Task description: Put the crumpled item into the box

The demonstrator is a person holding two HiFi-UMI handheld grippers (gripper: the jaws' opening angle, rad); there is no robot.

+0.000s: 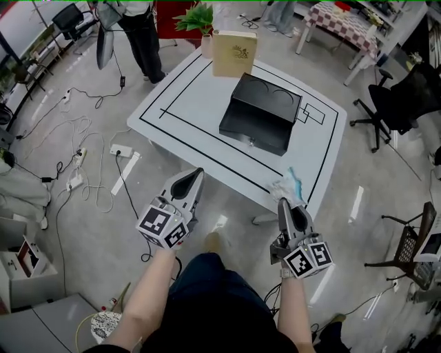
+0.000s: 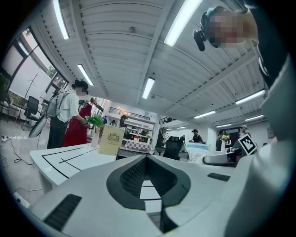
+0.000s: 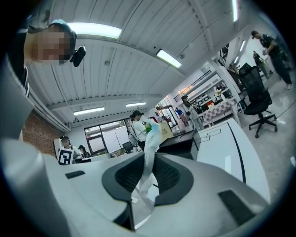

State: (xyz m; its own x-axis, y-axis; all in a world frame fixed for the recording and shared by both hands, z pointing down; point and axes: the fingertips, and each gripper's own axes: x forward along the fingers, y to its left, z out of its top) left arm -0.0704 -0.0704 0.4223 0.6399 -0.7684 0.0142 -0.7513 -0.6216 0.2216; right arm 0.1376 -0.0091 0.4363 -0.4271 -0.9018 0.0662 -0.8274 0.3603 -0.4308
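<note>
The crumpled item [image 1: 286, 185], a white and pale blue wad, sticks out from my right gripper [image 1: 285, 203], which is shut on it just off the table's near edge. In the right gripper view the crumpled item [image 3: 151, 139] rises between the pads of that gripper [image 3: 149, 159], with the black box [image 3: 178, 138] beyond. The black box [image 1: 260, 114] sits on the middle of the white table [image 1: 179, 103], and its lid looks down. My left gripper [image 1: 196, 176] hovers off the near edge, shut and holding nothing. The left gripper view shows that gripper [image 2: 147, 157] pointing across the tabletop.
A beige upright carton [image 1: 234, 53] and a potted plant [image 1: 198, 17] stand at the table's far edge. A person [image 1: 141, 34] stands beyond the far left corner. Cables and a power strip [image 1: 120, 149] lie on the floor at left. An office chair [image 1: 396, 103] stands at right.
</note>
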